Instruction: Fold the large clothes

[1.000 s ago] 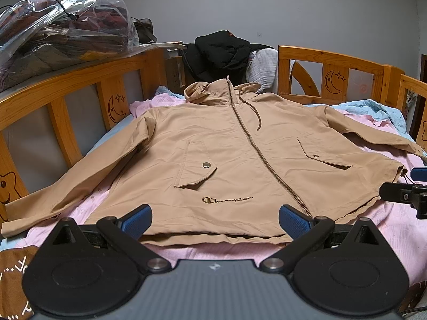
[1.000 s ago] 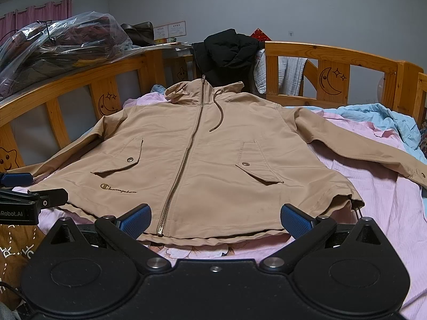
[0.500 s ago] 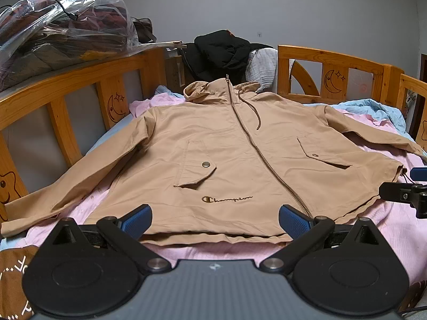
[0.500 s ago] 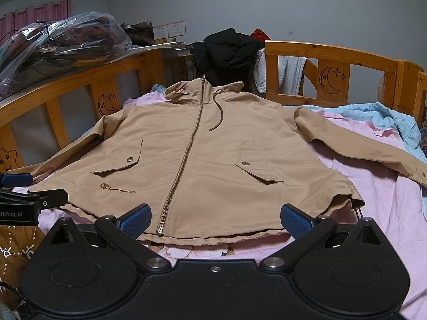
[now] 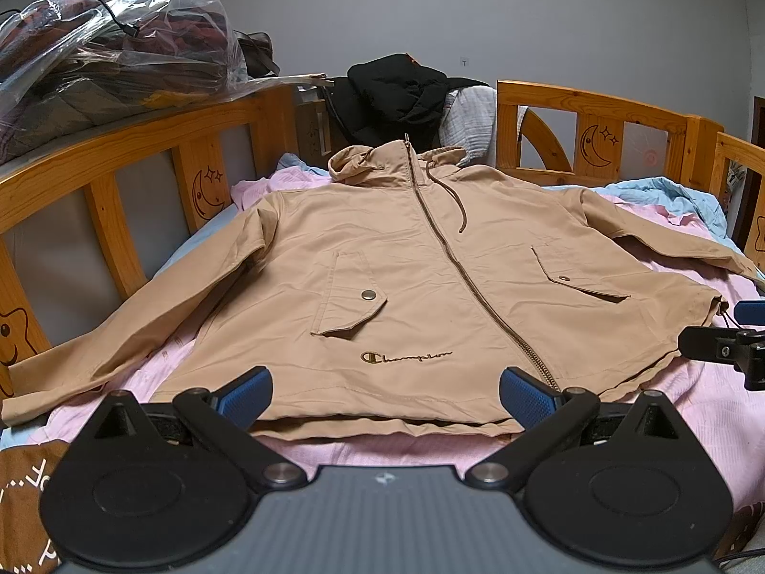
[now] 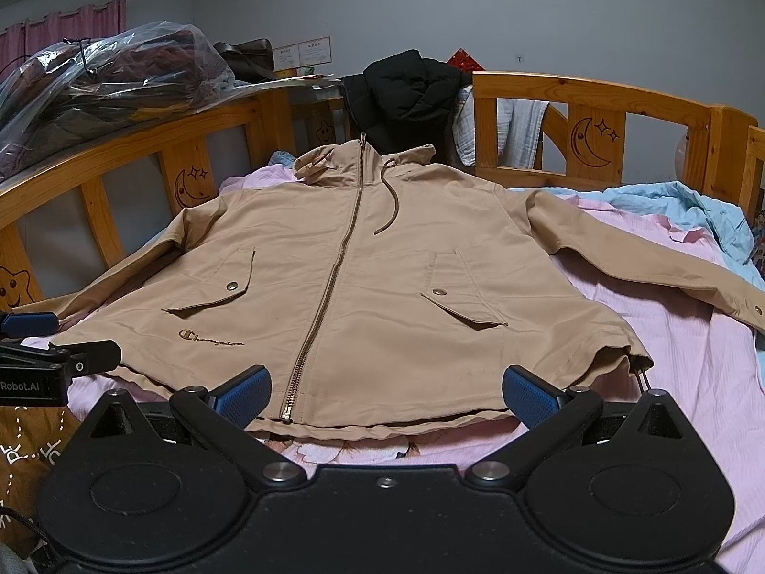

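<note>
A tan hooded zip jacket (image 5: 411, 258) (image 6: 382, 277) lies flat and face up on the bed, zipped, with both sleeves spread outward and the hood toward the headboard. My left gripper (image 5: 386, 394) hovers open just before the jacket's bottom hem, left of the zipper end. Further right along the same hem, my right gripper (image 6: 387, 394) is also open, with nothing between its blue pads. Each gripper shows at the edge of the other's view: the right one (image 5: 736, 335), the left one (image 6: 43, 339).
A pink sheet (image 6: 693, 363) and a light blue blanket (image 6: 688, 205) cover the bed. Wooden rails (image 5: 95, 162) run along the left and back. A black jacket (image 5: 397, 91) hangs on the headboard. A plastic bag of clothes (image 5: 100, 62) sits beyond the left rail.
</note>
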### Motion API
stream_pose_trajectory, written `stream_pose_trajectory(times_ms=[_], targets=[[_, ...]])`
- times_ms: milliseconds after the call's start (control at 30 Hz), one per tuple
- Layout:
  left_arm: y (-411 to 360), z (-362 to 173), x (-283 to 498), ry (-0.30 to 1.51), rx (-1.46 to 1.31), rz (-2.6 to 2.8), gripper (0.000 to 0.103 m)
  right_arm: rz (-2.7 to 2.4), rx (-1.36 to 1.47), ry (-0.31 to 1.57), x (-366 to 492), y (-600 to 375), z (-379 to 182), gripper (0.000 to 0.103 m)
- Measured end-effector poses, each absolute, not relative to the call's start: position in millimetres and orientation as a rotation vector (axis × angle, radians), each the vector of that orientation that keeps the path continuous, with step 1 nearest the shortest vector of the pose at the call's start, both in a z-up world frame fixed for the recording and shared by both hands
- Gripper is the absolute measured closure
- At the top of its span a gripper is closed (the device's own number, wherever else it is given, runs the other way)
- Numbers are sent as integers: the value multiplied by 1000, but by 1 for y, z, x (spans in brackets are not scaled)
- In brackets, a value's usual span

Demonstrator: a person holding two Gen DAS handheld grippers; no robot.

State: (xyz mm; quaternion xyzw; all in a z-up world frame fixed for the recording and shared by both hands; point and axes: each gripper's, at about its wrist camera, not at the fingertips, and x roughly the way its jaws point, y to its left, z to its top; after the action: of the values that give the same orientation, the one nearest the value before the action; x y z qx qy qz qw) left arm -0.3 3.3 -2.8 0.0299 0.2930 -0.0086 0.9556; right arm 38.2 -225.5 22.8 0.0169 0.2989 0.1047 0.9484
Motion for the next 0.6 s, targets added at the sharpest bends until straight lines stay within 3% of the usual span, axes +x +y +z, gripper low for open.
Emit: stream_pose_trajectory(times_ms=[600], targets=[[4,-8,0,607,55,-33,0,212,38,610,40,-228,21,0]])
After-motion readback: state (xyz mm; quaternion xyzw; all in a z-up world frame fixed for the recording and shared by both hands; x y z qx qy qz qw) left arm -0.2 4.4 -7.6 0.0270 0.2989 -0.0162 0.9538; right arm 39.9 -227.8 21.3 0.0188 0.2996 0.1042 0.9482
